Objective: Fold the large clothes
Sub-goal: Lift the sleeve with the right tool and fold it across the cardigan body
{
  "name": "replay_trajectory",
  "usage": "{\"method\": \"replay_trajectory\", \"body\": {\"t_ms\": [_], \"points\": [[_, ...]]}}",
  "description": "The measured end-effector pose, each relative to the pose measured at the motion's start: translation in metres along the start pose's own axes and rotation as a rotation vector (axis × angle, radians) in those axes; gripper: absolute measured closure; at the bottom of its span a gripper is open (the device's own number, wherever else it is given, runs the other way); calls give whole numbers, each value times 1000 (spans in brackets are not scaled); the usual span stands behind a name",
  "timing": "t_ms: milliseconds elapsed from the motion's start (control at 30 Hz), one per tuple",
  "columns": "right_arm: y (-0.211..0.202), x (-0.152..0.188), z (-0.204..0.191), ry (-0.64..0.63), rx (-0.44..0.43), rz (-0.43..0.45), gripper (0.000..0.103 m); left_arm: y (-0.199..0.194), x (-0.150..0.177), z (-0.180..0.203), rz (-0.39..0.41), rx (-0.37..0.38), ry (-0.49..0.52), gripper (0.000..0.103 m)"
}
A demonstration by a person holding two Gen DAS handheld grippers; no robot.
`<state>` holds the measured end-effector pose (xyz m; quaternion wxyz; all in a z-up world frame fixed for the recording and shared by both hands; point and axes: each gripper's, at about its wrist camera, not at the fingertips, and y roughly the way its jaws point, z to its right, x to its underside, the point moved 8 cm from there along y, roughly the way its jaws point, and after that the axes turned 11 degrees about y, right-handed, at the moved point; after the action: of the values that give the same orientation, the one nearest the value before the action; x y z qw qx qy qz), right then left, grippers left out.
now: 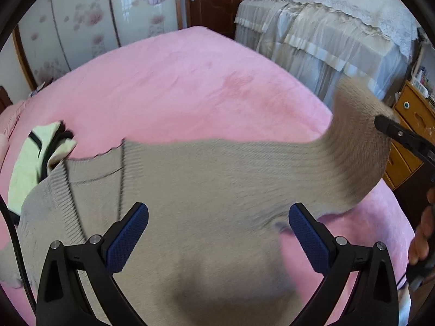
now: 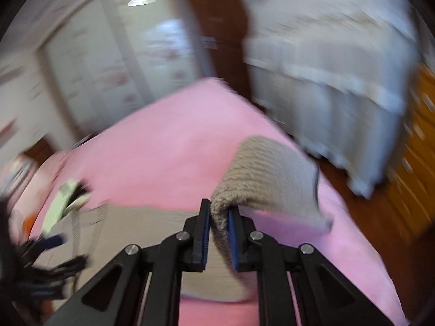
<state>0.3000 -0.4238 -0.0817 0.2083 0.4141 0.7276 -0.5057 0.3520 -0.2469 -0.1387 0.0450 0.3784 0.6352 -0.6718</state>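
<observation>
A beige knitted sweater (image 1: pixel 195 190) lies spread on the pink bed (image 1: pixel 176 87). My left gripper (image 1: pixel 217 217) is open and empty, just above the sweater's middle. My right gripper (image 2: pixel 219 212) is shut on a fold of the sweater (image 2: pixel 272 174) and holds its right end lifted off the bed. In the left wrist view that raised end (image 1: pixel 359 135) stands up at the right with the right gripper's fingers (image 1: pixel 391 130) on it. The right wrist view is blurred by motion.
A pale yellow and black garment (image 1: pixel 35 157) lies at the sweater's left end. A second bed with a lace cover (image 1: pixel 339 35) stands beyond. A wooden drawer unit (image 1: pixel 407 125) is at the right, a wardrobe (image 1: pixel 89 19) and a door (image 1: pixel 214 0) behind.
</observation>
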Motion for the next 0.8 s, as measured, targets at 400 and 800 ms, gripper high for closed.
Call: {"method": "replay_trajectory", "body": {"t_ms": [400,800], "points": [[101,180,-134,-269,-66,-424,85,6,90,-131,-86,2,-224,0],[53,167,-91,-100,-79,-402,73,23,117,-65,-69,457,-267,10]]}}
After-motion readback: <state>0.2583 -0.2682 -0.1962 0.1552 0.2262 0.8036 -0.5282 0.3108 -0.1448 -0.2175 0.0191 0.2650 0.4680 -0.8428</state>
